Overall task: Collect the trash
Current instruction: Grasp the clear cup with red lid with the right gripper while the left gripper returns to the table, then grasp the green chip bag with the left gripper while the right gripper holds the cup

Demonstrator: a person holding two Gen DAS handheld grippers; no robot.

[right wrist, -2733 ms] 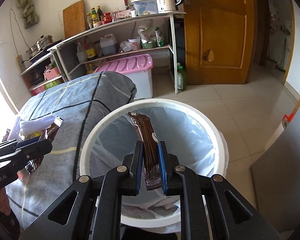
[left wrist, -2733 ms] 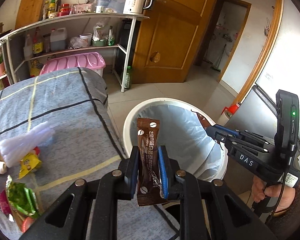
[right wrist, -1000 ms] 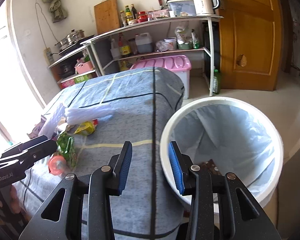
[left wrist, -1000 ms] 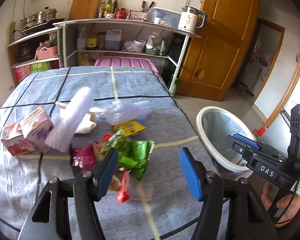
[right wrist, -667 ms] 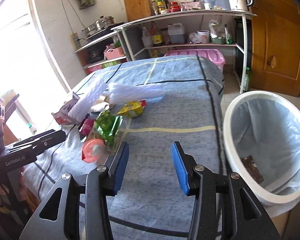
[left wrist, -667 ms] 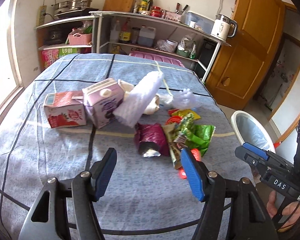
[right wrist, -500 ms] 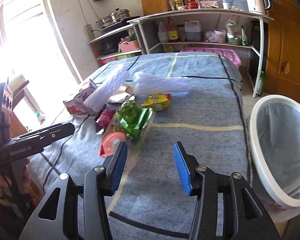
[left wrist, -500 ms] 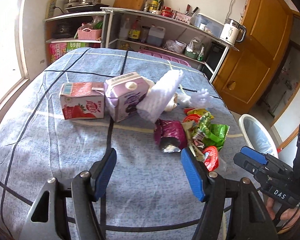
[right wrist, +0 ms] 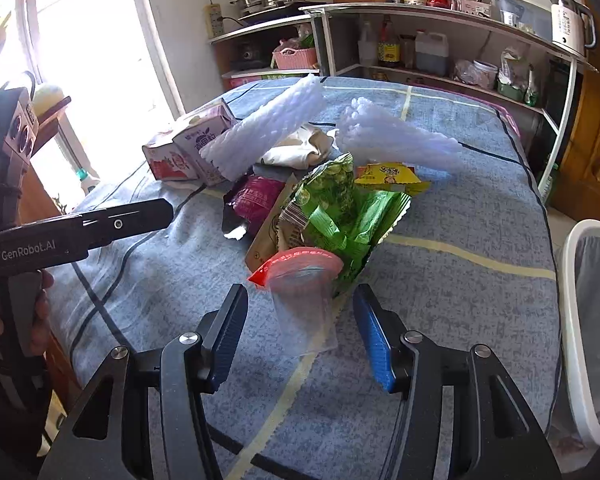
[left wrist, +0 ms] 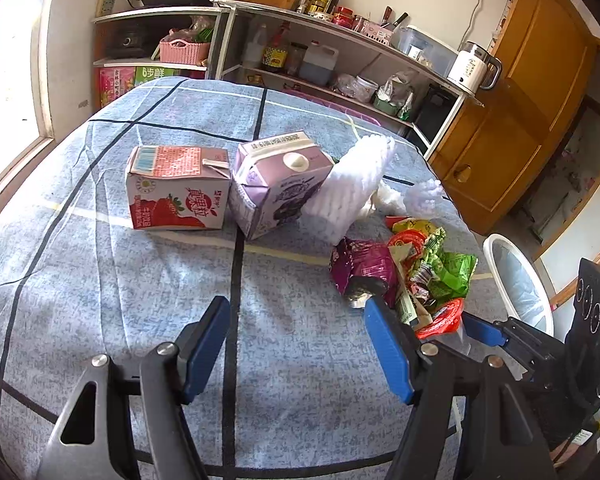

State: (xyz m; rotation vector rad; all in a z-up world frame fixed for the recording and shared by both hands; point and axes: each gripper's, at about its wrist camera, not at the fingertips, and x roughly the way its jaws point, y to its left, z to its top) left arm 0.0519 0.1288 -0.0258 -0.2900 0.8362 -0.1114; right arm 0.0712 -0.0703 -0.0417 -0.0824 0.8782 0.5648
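Trash lies heaped on a blue checked bedcover (left wrist: 100, 280): a red strawberry carton (left wrist: 176, 188), a purple carton (left wrist: 280, 182), white foam netting (left wrist: 348, 188), a purple wrapper (left wrist: 360, 268), green wrappers (right wrist: 340, 208) and a clear cup with a red lid (right wrist: 304, 284). My left gripper (left wrist: 296, 344) hovers over bare cover, jaws opening, nothing between them. The jaws of my right gripper (right wrist: 300, 328) are opening too; the cup lies just beyond and between its tips, untouched. The white lined bin (right wrist: 588, 320) stands at the bed's right.
Metal shelves (left wrist: 340, 40) with bottles, pots and a kettle (left wrist: 474, 66) run along the back wall. A wooden door (left wrist: 540, 100) is at the right, a bright window at the left. A yellow wrapper (right wrist: 388, 174) lies behind the green ones.
Both grippers dropped their brown wrappers into the bin, then swung left from the bin to over the trash pile. Both stand wider open; the right now frames the red-lidded cup.
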